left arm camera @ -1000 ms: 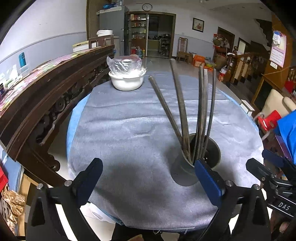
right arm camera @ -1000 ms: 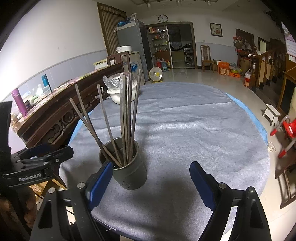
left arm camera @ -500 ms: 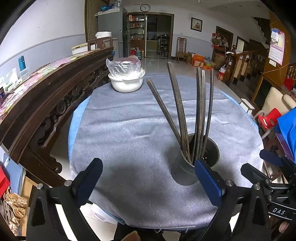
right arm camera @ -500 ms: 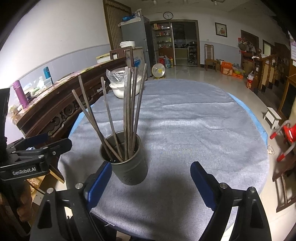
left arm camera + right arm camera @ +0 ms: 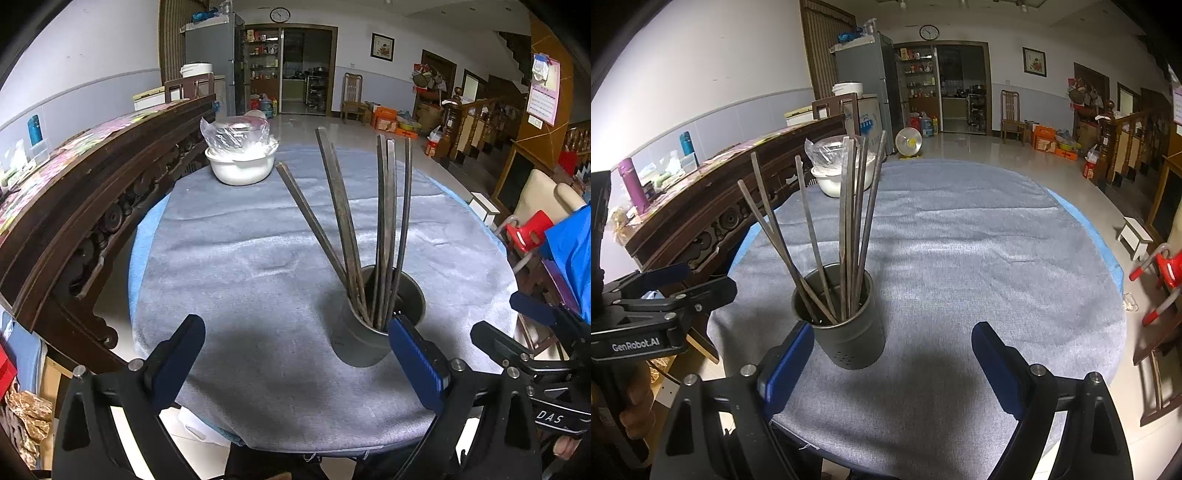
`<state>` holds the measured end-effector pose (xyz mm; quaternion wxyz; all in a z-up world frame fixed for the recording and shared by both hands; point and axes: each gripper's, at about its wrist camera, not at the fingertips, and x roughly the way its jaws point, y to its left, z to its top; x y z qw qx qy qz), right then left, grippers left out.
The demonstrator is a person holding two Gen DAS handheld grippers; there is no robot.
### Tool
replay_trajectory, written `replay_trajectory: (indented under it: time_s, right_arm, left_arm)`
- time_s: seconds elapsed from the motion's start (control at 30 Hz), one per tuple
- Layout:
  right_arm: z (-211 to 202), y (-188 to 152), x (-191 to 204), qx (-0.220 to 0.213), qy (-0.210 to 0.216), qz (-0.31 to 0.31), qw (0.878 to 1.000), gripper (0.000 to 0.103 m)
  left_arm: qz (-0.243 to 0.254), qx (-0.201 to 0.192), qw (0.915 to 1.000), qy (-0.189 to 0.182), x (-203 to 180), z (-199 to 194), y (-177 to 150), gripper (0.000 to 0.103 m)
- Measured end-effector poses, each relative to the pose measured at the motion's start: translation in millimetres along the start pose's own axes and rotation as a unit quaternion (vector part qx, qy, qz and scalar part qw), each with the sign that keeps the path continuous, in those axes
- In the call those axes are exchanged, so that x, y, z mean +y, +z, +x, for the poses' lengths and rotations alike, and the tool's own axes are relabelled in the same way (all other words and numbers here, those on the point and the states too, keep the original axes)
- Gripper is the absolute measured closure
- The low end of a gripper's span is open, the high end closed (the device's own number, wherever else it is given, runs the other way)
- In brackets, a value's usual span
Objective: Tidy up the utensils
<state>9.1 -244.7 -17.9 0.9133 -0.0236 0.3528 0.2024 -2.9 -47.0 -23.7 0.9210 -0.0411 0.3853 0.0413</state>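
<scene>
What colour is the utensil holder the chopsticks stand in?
Dark grey metal holder, small holes near its base; clearest in the right wrist view.

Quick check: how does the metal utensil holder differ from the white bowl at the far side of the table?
The utensil holder is a tall, dark metal cylinder; the white bowl is low and wide. The holder is open-topped with chopsticks standing in it; the bowl is topped with clear plastic wrap. The holder sits near both grippers, left gripper and right gripper; the bowl is far off. Both stand upright on the grey cloth.

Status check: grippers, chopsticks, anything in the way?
Left gripper open, empty. Right gripper open, empty. Chopsticks upright in holder. Covered bowl far side, clear.
</scene>
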Motion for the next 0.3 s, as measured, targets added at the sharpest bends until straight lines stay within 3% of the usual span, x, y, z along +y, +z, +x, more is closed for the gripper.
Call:
replay_trajectory:
  time_s: [0.3]
  right_arm:
    - [2.7,-0.6,-0.3,0.003,0.002,0.002,1.000,0.013]
  left_arm:
    - [0.008,-0.014,0.9997,-0.016,-3.2,-4.8,2.0,0.004]
